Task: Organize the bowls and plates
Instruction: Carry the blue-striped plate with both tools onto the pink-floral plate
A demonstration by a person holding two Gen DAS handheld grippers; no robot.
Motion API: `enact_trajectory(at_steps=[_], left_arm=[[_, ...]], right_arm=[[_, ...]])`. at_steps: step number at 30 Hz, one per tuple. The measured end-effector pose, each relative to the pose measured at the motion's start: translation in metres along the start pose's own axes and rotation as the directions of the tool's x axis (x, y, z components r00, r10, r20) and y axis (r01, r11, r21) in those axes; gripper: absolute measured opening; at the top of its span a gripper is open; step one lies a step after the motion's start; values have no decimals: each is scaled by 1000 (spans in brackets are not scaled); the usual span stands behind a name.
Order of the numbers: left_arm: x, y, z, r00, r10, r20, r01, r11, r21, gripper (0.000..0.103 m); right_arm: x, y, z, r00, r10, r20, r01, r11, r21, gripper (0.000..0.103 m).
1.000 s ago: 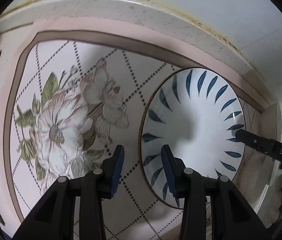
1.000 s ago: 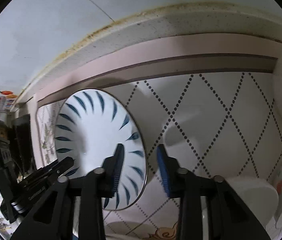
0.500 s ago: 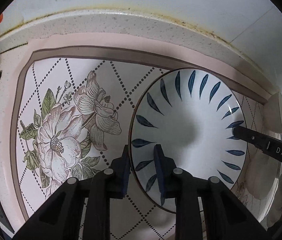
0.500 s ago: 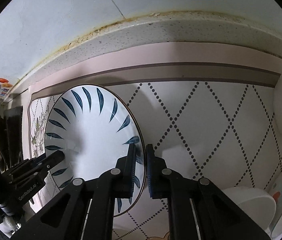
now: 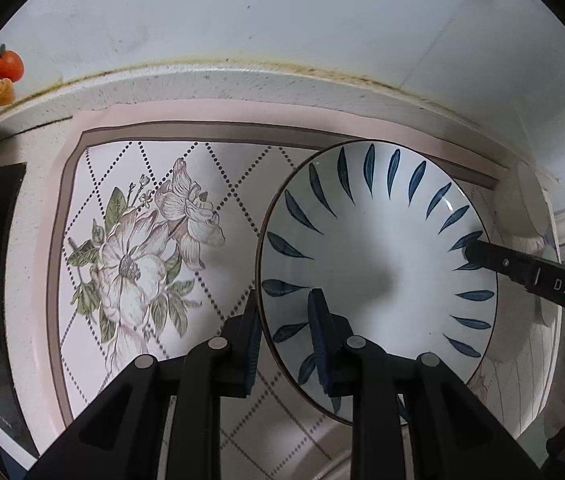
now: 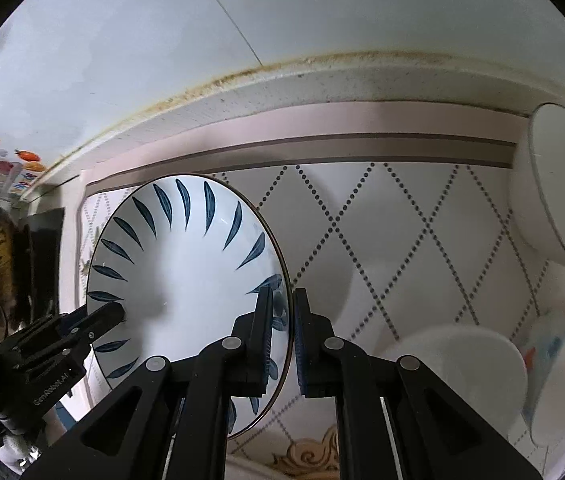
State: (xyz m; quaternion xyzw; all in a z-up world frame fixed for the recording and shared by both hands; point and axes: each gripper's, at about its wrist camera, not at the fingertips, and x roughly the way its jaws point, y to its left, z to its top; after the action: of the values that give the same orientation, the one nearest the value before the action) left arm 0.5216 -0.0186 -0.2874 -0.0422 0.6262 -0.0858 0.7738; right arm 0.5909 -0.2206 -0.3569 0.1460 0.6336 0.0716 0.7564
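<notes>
A white plate with blue leaf marks point(image 5: 378, 264) is held above the flowered mat point(image 5: 142, 240) by both grippers. My left gripper point(image 5: 284, 328) is shut on the plate's left rim. My right gripper point(image 6: 282, 320) is shut on the plate's point(image 6: 186, 280) right rim. In the left wrist view the right gripper's finger point(image 5: 522, 272) reaches in from the right over the rim. In the right wrist view the left gripper point(image 6: 82, 328) shows at the plate's far left edge.
A white bowl point(image 6: 558, 188) stands tilted at the right. Another white bowl point(image 6: 462, 368) and a patterned bowl point(image 6: 562, 368) lie at the lower right. A speckled counter lip point(image 5: 282, 84) and the wall run along the back. Dark items point(image 6: 14, 264) stand at the left.
Both grippers closed from open onto the plate's opposite rims. The plate has risen off the mat and both views have pulled back from it.
</notes>
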Motion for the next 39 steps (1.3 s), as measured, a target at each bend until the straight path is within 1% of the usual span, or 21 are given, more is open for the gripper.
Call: enact_trajectory(at_steps=[4, 8, 12, 18, 22, 24, 28, 32, 39], left_arm=[[-22, -4, -16, 1000, -13, 22, 13, 1000, 4, 20], [-39, -4, -27, 999, -18, 36, 17, 1000, 12, 20], [-60, -14, -52, 999, -21, 45, 19, 999, 36, 20], [-64, -21, -89, 999, -26, 31, 24, 998, 59, 20], [-60, -22, -113, 1000, -23, 8, 23, 997, 69, 20], [-55, -24, -126, 1000, -15, -11, 16, 997, 80, 20], [-43, -27, -147, 999, 5, -49, 1, 995, 103, 20], [-32, -28, -160, 997, 21, -72, -13, 994, 112, 20], [-22, -24, -165, 996, 35, -79, -27, 995, 91, 20]], right_arm=[[-25, 7, -16, 1000, 8, 27, -7, 1000, -21, 11], [-51, 12, -40, 998, 30, 54, -28, 999, -41, 11], [-69, 14, -68, 997, 36, 72, -31, 998, -60, 11], [-87, 3, -116, 997, 48, 65, -43, 997, -69, 11], [-83, -5, -147, 998, 55, 39, -52, 996, -70, 11], [-79, -9, -167, 998, 55, 21, -53, 996, -70, 11], [-68, -16, -195, 998, 60, -15, -60, 996, -59, 11], [-57, -20, -214, 998, 51, -42, -53, 997, -58, 11], [-39, -23, -236, 997, 35, -74, -40, 997, -59, 11]])
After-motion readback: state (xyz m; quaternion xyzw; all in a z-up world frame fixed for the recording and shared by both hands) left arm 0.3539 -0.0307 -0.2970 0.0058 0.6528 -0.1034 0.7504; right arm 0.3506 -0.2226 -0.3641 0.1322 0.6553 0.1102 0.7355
